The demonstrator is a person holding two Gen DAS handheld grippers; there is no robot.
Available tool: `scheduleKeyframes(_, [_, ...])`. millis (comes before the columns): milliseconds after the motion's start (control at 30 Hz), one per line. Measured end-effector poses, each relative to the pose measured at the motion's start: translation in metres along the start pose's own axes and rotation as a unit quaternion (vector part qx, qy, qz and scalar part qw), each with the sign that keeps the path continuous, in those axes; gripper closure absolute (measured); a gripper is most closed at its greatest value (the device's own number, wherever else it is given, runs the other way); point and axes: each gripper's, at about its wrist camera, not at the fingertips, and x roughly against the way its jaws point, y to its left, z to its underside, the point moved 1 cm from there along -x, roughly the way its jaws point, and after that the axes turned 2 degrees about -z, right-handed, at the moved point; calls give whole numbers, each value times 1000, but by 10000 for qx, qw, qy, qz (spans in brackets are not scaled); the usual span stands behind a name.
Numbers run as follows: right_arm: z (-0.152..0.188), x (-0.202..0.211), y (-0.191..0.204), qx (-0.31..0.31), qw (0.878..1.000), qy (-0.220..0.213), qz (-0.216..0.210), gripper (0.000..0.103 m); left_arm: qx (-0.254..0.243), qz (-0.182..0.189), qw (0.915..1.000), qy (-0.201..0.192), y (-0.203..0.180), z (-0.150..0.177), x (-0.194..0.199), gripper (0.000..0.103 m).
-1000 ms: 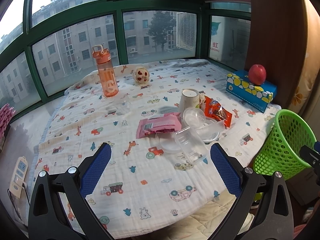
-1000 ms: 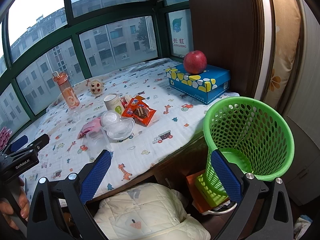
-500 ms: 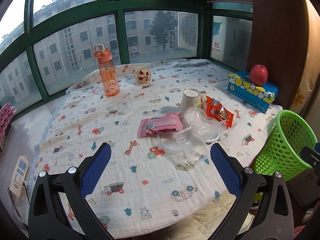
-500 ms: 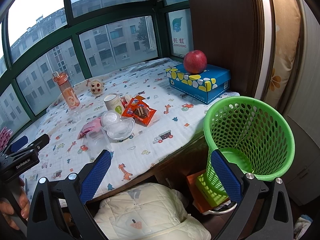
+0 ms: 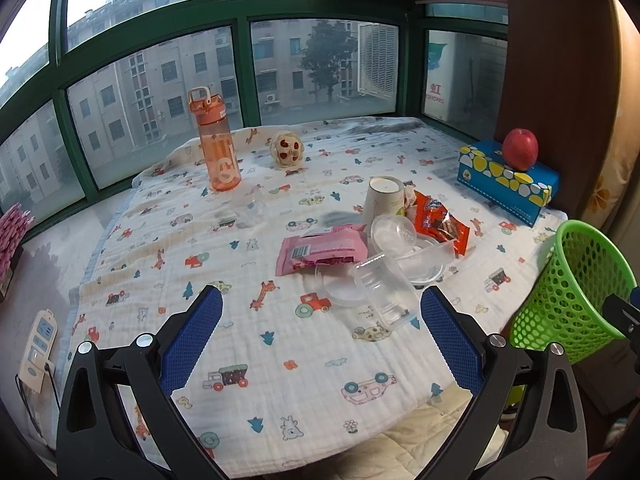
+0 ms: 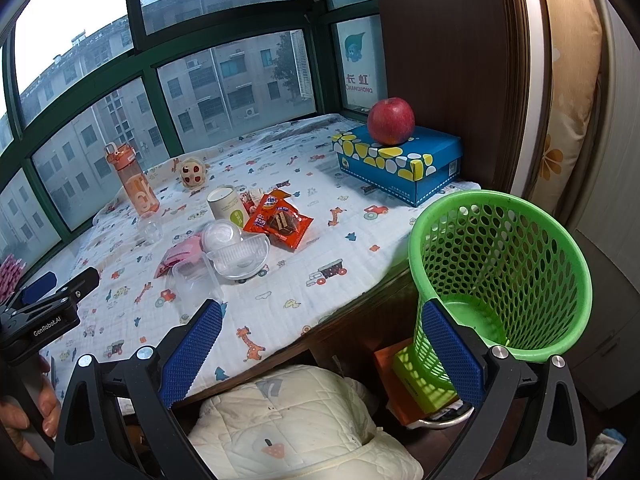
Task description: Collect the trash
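A heap of trash lies mid-table: a pink wrapper [image 5: 322, 249], a red snack wrapper [image 5: 440, 222], a white paper cup [image 5: 383, 199], a clear plastic cup [image 5: 384, 288] on its side and clear plastic bowls [image 5: 420, 258]. A green mesh basket [image 5: 576, 292] stands off the table's right edge. My left gripper [image 5: 320, 334] is open and empty, above the cloth in front of the heap. My right gripper [image 6: 320, 346] is open and empty, low by the table's front edge, next to the basket [image 6: 500, 272]. The heap also shows in the right wrist view [image 6: 240, 248].
An orange water bottle [image 5: 216, 148] and a round toy [image 5: 286, 152] stand at the back. A blue box [image 5: 506, 182] with a red apple [image 5: 519, 148] sits at the right. A power strip [image 5: 38, 346] lies at the left. A padded cushion [image 6: 296, 420] is under the table.
The left wrist view has shifted slightly; the scene sits a little lower and nearer. The right gripper has barely moved. Both stay open.
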Motion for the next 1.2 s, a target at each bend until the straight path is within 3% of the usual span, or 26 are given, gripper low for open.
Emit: scheduleKeyframes(1200, [-12,-45,11,298,9990,276,-183,6,102,-266,9994,219,17,-18,-35,5])
